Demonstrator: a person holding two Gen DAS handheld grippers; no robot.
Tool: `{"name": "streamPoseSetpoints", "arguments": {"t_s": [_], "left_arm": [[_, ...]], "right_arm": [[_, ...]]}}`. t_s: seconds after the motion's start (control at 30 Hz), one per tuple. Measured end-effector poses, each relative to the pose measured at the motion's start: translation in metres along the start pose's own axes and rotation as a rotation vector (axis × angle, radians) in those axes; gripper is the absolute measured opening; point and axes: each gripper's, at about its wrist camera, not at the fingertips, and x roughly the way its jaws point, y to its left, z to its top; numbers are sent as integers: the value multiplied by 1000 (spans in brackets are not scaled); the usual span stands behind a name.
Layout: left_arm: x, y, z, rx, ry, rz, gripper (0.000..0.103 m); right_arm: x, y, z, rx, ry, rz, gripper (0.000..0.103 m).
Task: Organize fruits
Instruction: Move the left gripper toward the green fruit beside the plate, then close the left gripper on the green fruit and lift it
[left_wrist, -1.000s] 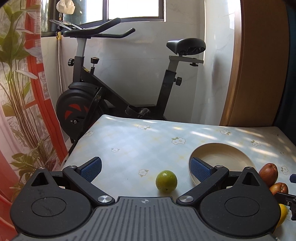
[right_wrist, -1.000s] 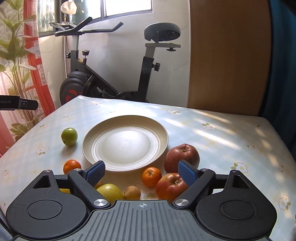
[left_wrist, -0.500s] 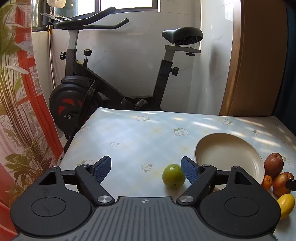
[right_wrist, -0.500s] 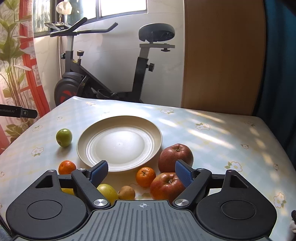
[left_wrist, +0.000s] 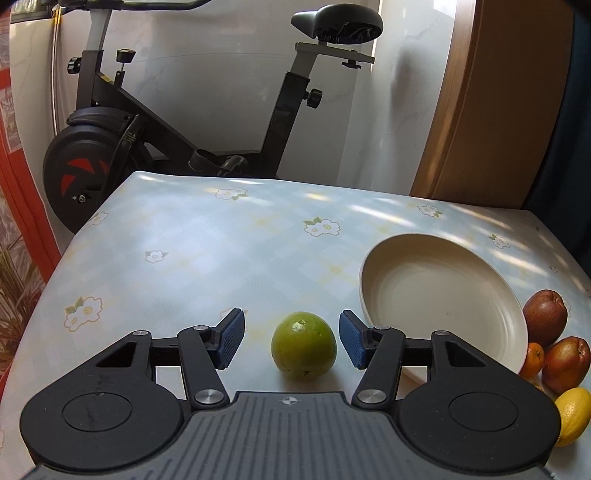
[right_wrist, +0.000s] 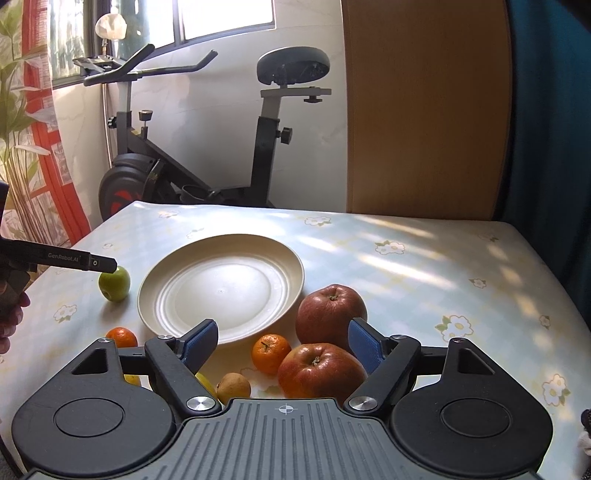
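The left gripper (left_wrist: 291, 339) is spread wide, its blue-padded fingers (left_wrist: 229, 338) standing either side of a round green citrus fruit (left_wrist: 303, 345) that rests on the pale blue floral tablecloth (left_wrist: 221, 240); a gap shows on both sides, so neither pad touches the fruit. From the right wrist view the same green fruit (right_wrist: 114, 283) lies just left of the round cream ceramic plate (right_wrist: 221, 284), with the black finger of the left gripper (right_wrist: 74, 259) reaching over it from the left. The plate holds nothing. The right gripper (right_wrist: 284, 341) is likewise released, jaws parted, hovering above the near cluster of fruit and grasping none of it. Between and just beyond its fingers sit two large red apples: the far one (right_wrist: 330, 312) close against the plate's right near rim, the near one (right_wrist: 321, 371) touching it in front. A small orange mandarin (right_wrist: 270, 352) lies just left of the near apple, near the plate's edge. A small tan rounded fruit (right_wrist: 233, 387) sits nearer still, partly hidden by the gripper body, beside a yellow lemon (right_wrist: 205, 384) that is mostly covered by the left finger. A second small mandarin (right_wrist: 121, 336) lies apart on the left, near the plate's near-left rim. A black exercise bike (right_wrist: 192, 155) stands beyond the table's far edge.
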Motion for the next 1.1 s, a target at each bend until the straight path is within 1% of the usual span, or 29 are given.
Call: {"name": "streamPoseSetpoints", "arguments": {"t_s": [0.13, 0.37, 0.47, 0.57, 0.7, 0.83, 1.0, 1.1], "left_arm": [[14, -1, -4, -7, 32, 18, 60], [31, -1, -5, -18, 78, 8, 59], [34, -4, -7, 1, 85, 3, 48], [31, -7, -9, 17, 76, 28, 48], [22, -5, -12, 9, 55, 31, 48], [4, -6, -14, 19, 17, 40, 48], [-25, -15, -21, 28, -27, 18, 47], [-43, -19, -27, 17, -40, 5, 48]], "right_arm": [[4, -6, -1, 18, 5, -4, 74], [8, -12, -4, 35, 13, -9, 73], [9, -12, -4, 40, 19, -8, 73], [10, -12, -6, 40, 25, -6, 73], [8, -14, -8, 49, 31, -1, 72], [5, -13, -9, 50, 33, 6, 72], [1, -8, -10, 46, 32, 26, 69], [-3, -3, -11, 41, 32, 44, 68]]}}
